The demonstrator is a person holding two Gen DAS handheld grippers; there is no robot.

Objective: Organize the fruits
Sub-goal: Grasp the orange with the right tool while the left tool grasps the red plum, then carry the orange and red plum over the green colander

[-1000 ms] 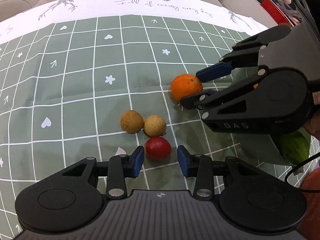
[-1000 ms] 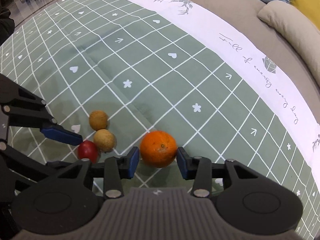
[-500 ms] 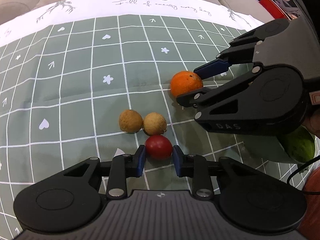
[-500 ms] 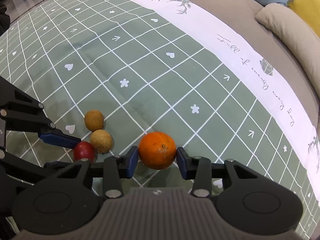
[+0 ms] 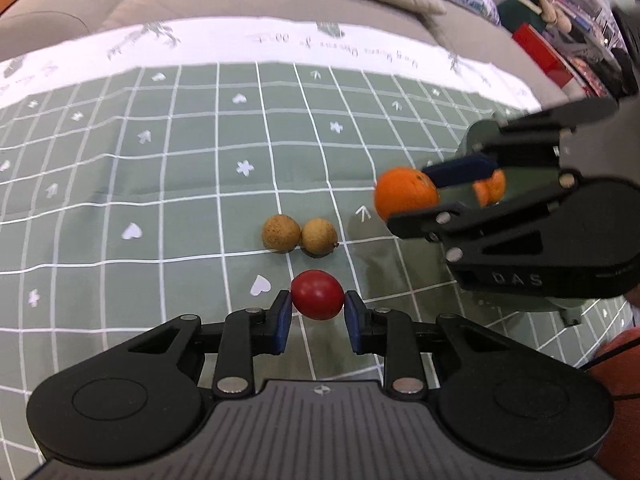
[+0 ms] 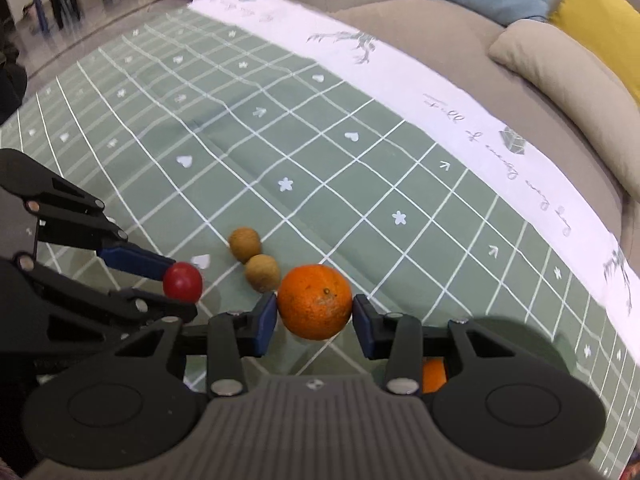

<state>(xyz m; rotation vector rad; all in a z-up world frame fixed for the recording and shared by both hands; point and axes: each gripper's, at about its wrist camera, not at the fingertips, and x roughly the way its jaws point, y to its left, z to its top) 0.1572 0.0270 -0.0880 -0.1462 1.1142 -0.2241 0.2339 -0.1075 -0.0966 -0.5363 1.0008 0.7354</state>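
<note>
Left gripper [image 5: 318, 312] clamped on red fruit [image 5: 317, 294], just below two brown fruits [image 5: 300, 234] on green cloth [image 5: 160, 184]. Right gripper [image 6: 315, 318] clamped on orange [image 6: 315, 301], right of the brown pair. Both lifted; sorting barely begun, brown pair untouched.

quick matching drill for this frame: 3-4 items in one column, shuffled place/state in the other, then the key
Items
1. red fruit
2. orange
3. two brown fruits
4. green bowl

Places or states
A. lying side by side on the green checked cloth, gripped by nothing
B. clamped in the right hand-held gripper
C. clamped in the left hand-held gripper
D. mostly hidden behind the right hand-held gripper, another orange fruit inside

Pairs: 1-C, 2-B, 3-A, 4-D
</note>
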